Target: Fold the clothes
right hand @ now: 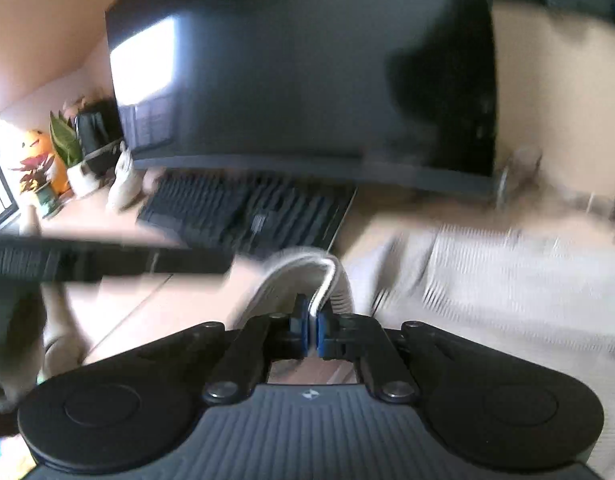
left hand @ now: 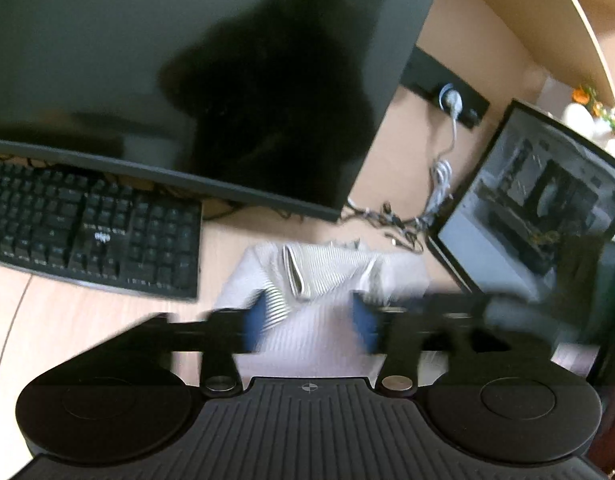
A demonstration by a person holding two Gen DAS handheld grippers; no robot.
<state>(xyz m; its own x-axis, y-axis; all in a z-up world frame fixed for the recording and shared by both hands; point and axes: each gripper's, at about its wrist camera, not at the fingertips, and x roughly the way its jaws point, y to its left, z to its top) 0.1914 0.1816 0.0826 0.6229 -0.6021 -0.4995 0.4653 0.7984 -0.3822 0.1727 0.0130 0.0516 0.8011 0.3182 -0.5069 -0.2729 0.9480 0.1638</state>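
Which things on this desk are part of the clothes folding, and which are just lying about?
Part of the job:
- white ribbed garment
- right gripper, shut on the garment's edge
- left gripper, open over the garment

Just lying about:
- black keyboard
- large dark monitor
- laptop
- white cable
- potted plants

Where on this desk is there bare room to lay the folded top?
Bare wood lies in front of the keyboard, left of the pale top. It is crowded behind the top: cables, the monitor and a glass-sided computer case.
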